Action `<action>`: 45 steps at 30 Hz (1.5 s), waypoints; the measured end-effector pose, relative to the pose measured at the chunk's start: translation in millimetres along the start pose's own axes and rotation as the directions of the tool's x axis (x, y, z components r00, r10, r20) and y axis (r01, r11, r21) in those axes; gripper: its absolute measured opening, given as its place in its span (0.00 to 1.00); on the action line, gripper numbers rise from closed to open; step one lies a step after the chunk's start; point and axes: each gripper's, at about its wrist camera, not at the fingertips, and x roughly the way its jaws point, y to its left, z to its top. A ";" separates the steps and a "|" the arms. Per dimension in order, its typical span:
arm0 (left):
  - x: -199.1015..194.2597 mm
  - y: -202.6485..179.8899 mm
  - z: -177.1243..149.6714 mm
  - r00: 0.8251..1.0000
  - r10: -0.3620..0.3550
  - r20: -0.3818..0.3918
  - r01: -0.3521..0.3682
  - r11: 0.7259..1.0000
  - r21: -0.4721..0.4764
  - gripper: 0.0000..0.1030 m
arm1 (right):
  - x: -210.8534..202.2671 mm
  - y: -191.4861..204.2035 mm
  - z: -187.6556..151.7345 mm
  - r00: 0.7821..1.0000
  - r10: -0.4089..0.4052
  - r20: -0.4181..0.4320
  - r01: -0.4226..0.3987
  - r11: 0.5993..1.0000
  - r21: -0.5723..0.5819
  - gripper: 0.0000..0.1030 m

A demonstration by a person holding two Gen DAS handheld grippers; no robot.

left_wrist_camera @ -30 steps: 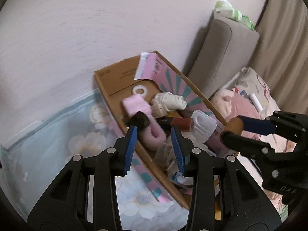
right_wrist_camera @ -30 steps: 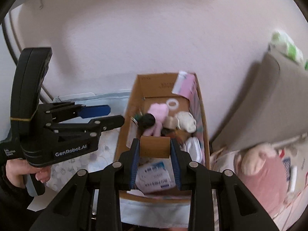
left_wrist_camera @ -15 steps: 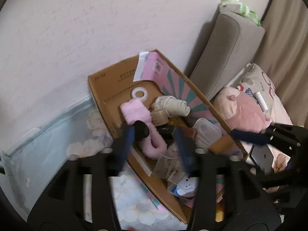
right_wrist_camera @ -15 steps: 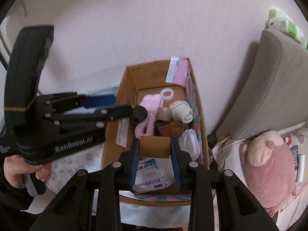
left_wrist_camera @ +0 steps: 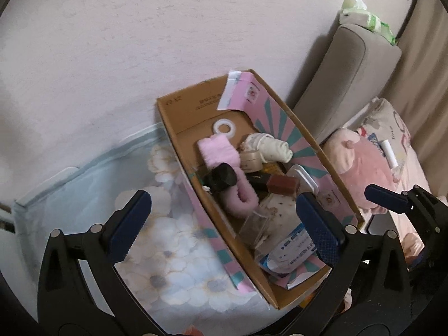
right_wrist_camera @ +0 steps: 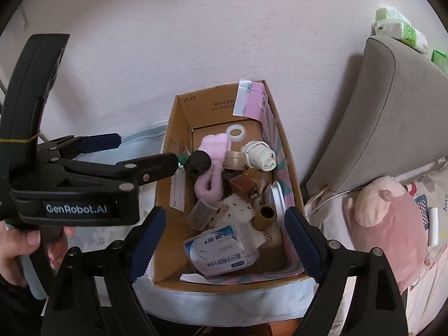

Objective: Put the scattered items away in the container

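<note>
A cardboard box [left_wrist_camera: 179, 112] [right_wrist_camera: 182, 117] with pink patterned lining stands against the wall. It holds a pink fluffy band [right_wrist_camera: 211, 184], a black round lid [left_wrist_camera: 222, 177], a white ring [right_wrist_camera: 235, 132], a rolled cream cloth [right_wrist_camera: 260, 156], a brown block [right_wrist_camera: 242, 184], a blue-white packet [right_wrist_camera: 221, 253] and a brown cardboard roll [right_wrist_camera: 266, 215]. My left gripper [left_wrist_camera: 224, 229] is open and empty above the box's near left side. My right gripper [right_wrist_camera: 224, 240] is open and empty above the box's near end.
A floral blue cloth [left_wrist_camera: 156, 238] covers the surface left of the box. A grey sofa arm [right_wrist_camera: 392, 128] and a pink plush toy [right_wrist_camera: 392, 224] lie to the right. The left gripper's body [right_wrist_camera: 75, 190] crosses the right wrist view.
My right gripper opened and let go of the brown cardboard roll, which now lies in the box. My left gripper opened wide and both drew back from the box.
</note>
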 end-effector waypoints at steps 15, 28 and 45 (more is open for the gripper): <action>-2.2 10.9 7.6 0.991 0.134 0.004 -0.134 0.989 -0.057 1.00 | 1.3 3.2 4.1 0.999 -0.048 0.003 0.048 0.998 0.030 0.81; -9.5 17.0 4.8 0.993 0.117 0.004 -0.117 0.991 -0.070 1.00 | 4.4 7.6 5.6 0.998 -0.067 -0.004 0.067 0.997 0.035 0.81; -17.2 20.6 3.9 0.994 0.113 0.014 -0.112 0.991 -0.069 1.00 | 3.2 9.8 5.0 0.997 -0.082 0.001 0.082 0.995 0.051 0.81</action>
